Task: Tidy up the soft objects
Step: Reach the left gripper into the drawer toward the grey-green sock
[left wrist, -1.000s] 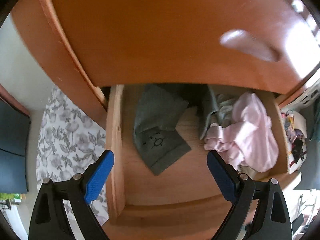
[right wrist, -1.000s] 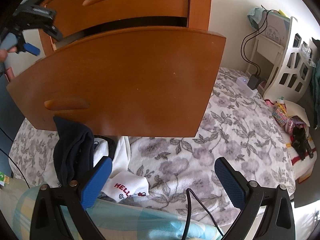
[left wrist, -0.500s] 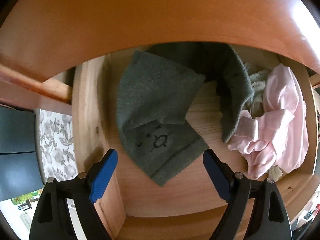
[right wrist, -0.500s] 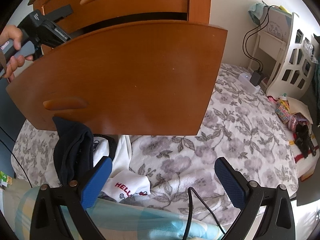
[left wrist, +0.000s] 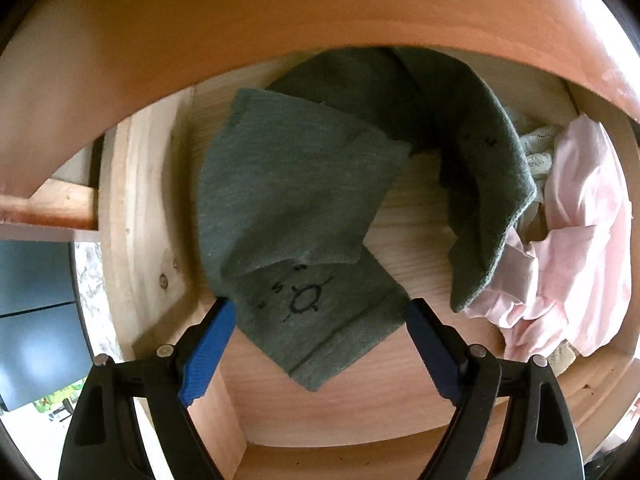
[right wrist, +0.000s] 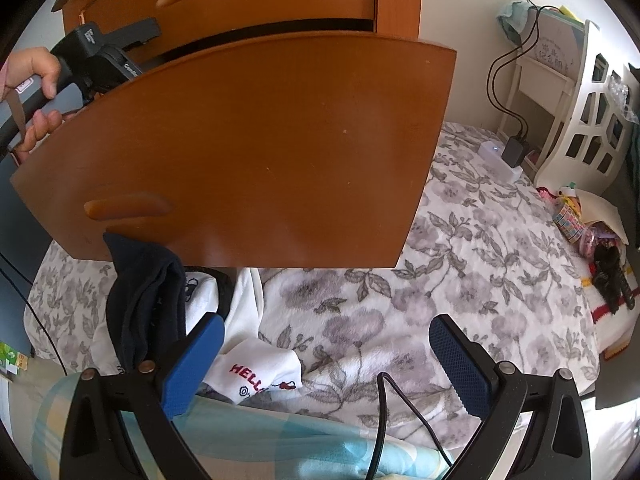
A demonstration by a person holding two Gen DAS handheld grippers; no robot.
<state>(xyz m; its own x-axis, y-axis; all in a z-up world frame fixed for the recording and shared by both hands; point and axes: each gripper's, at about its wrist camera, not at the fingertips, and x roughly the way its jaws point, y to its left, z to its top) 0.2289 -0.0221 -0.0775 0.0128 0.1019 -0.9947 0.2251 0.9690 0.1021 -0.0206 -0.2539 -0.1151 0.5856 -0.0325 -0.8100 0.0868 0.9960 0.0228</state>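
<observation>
Left gripper [left wrist: 316,320] points down, jaws wide

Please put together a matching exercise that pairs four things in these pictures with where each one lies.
Things:
1. green cloth
2. pink garment
3. dark navy garment
4. white charger block

Places:
A. on the floral bedspread, near the white shelf unit
B. draped just below the open drawer front, over white clothes
C. in the drawer, spread over the left and middle
D. in the drawer, bunched at its right end

Pairs: 1-C, 2-D, 3-B, 4-A
</observation>
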